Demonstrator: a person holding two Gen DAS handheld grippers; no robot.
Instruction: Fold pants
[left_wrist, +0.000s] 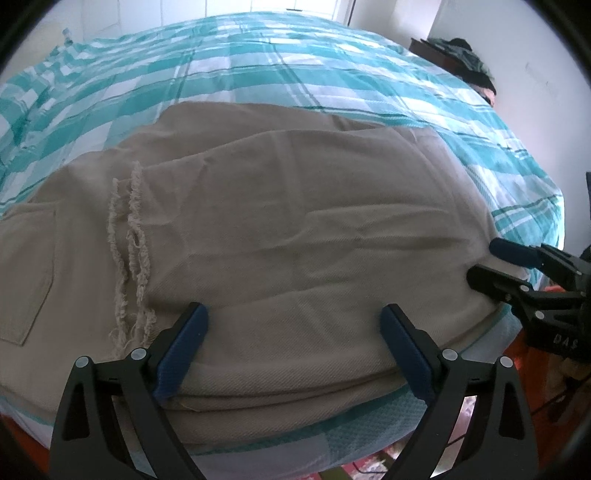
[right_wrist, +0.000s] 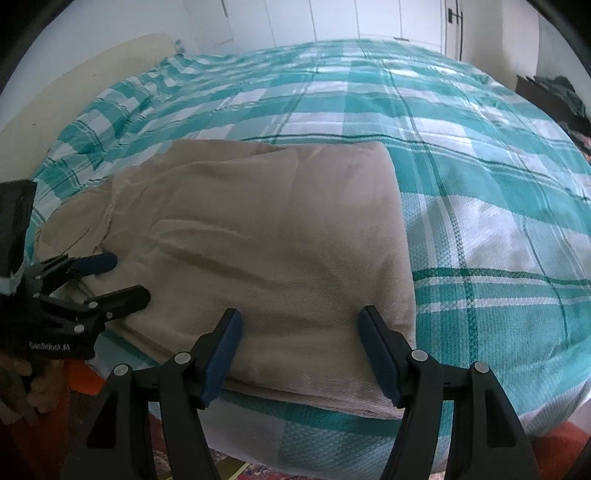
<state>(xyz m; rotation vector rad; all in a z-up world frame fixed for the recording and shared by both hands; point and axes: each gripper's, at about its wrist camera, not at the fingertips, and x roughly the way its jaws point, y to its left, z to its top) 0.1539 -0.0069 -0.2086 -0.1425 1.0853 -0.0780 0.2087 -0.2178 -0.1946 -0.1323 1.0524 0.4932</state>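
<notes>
Left wrist view: beige pants lie folded in layers on the near edge of the bed, on the teal check cover, frayed hem toward the left, a back pocket at far left. Left gripper has its fingers spread, straddling the near stacked edge, pads not pressing cloth. Right gripper likewise spread over the near edge close to the right fold; nothing pinched.

Handling, my read: woven cotton, light, limp, no stiffness, so it will sag and drag between two grip points. Layers may slide on each other; a shallow pinch could take only the top ply. Best bite looks like the near stacked edge, both grippers well apart, catching all plies, clear of the frayed hem, which could snag or tear off threads.
</notes>
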